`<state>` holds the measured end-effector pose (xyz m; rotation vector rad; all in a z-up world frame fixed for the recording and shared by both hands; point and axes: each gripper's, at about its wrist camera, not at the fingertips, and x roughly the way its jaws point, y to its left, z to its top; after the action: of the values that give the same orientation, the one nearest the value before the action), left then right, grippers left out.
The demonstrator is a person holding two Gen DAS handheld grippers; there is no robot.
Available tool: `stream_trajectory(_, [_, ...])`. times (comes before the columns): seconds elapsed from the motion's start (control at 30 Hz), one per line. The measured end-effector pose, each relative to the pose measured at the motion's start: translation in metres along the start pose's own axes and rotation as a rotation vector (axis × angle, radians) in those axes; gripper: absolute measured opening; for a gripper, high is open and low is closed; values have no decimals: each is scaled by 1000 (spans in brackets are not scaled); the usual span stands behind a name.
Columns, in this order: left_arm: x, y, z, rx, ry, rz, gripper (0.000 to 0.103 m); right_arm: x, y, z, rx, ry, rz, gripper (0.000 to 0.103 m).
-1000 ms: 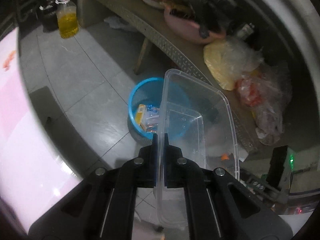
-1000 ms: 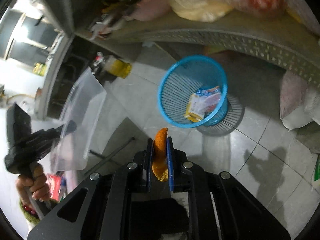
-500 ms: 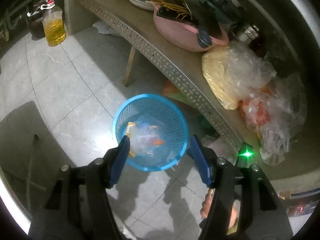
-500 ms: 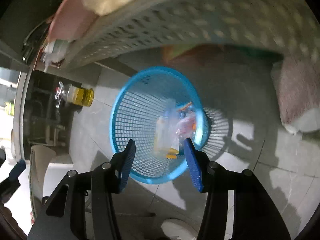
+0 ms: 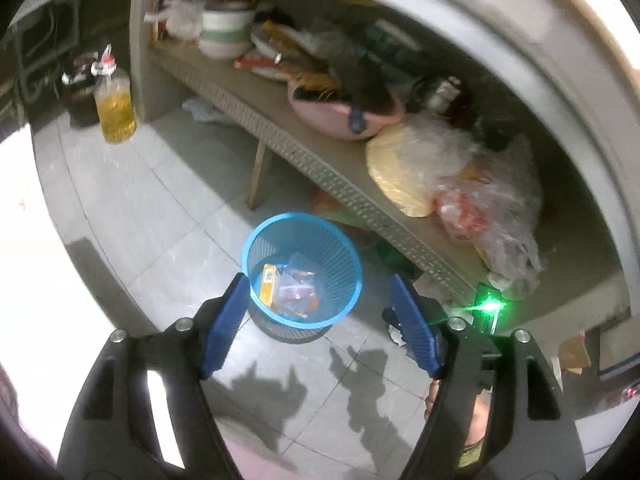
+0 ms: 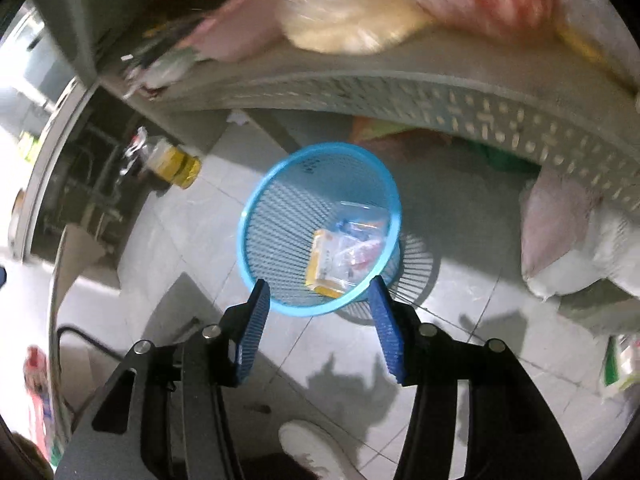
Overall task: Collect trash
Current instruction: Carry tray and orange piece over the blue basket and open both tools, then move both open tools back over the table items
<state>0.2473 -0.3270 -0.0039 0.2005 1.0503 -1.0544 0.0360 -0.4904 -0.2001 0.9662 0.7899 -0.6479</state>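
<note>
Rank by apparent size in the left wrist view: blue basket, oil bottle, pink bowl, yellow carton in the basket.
1. blue basket
2. pink bowl, close to the basket, and farther from the camera, so unsure
3. oil bottle
4. yellow carton

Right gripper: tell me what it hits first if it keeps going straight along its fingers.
Probably the blue basket on the floor: the right gripper, empty and opening, points down at its near rim. Depth is unclear.

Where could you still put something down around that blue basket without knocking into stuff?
Bare floor tiles lie between the blue basket and the oil bottle, and more in front of the basket. The shelf behind it is crowded with bowls and plastic bags; bags also fill the floor beneath it.
</note>
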Motion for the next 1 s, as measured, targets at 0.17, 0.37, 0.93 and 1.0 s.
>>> stream_trajectory(0.17, [-51,-11,-34,62,-51,-5,74,-56,34,-16,-128,-52,1,65])
stream_trajectory(0.37, [-104,4,-82,22,-118,44,80,-116,73,-33,-291,-106,-17,82])
stream_trajectory(0.93, [-201,65,-164,-149,-253,197,82,-184,180,-103,-637,-257,-224,96])
stream_trajectory(1.0, [-208,69,-170,-158,-260,213,82,-186,193,-115,-691,-280,-244,96])
